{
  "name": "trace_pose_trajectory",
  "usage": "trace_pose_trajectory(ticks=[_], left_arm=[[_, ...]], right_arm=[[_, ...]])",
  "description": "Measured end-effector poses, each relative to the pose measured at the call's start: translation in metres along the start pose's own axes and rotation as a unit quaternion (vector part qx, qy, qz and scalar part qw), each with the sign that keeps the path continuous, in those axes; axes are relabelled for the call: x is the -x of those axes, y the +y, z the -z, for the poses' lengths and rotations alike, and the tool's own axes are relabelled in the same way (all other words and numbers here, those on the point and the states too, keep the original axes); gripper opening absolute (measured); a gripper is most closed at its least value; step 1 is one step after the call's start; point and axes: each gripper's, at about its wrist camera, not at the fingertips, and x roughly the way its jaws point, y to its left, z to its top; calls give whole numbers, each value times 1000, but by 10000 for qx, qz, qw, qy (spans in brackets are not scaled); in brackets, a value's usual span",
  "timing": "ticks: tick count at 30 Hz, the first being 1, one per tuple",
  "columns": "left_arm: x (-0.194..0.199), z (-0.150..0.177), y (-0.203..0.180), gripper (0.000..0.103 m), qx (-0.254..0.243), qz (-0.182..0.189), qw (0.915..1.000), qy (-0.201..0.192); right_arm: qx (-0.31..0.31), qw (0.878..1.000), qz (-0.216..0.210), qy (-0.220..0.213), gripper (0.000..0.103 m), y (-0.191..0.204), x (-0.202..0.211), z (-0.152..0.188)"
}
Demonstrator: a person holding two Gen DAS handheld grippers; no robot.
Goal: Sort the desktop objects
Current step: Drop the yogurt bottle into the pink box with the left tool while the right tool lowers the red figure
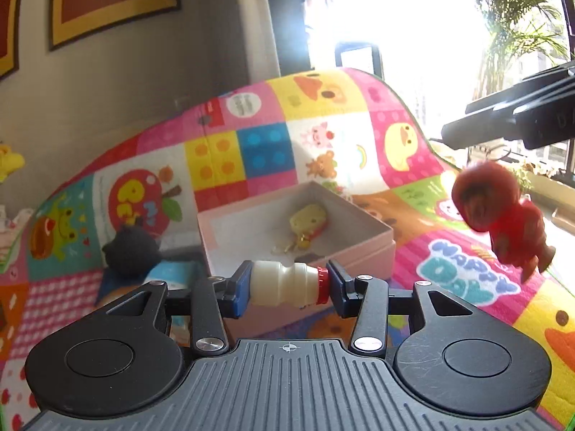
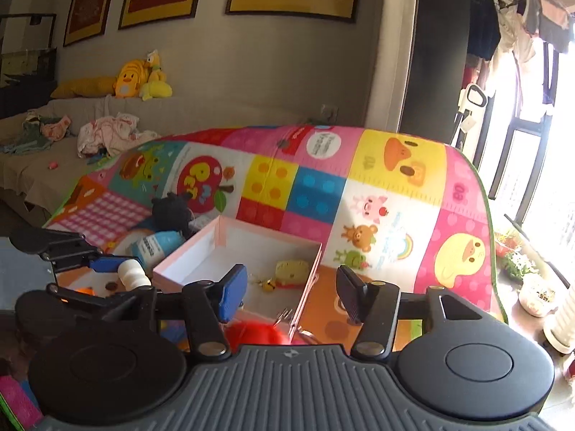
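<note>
Left gripper [image 1: 287, 285] clenched end-to-end on small white bottle [image 1: 285, 283], frame centre, above near wall of pink box [image 1: 373, 248]. Yellow keychain toy [image 1: 308, 221] lies inside box. Black plush [image 1: 131, 251] at box's left. Right gripper [image 2: 291, 292] spread, nothing between its pads; red figure [image 1: 503, 215] blurred in mid-air at right of left view, only a red smear low in right view. Play mat [image 2: 395, 194] open toward upper right.
</note>
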Motion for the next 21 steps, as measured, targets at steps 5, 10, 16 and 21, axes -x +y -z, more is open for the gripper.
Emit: trace_pose_trajectory(ticks=[5, 10, 16, 21], left_arm=[[-51, -14, 21, 48, 422, -118, 9989, 180], [-64, 0, 31, 48, 529, -83, 9979, 355], [-97, -11, 40, 48, 646, -172, 9967, 468], [-136, -24, 48, 49, 630, -457, 9945, 704]], right_arm=[[-166, 9995, -186, 194, 55, -19, -33, -8], [-233, 9938, -519, 952, 82, -17, -53, 55], [-93, 9764, -1575, 1474, 85, 15, -40, 108], [376, 9567, -2437, 1548, 86, 36, -22, 121]])
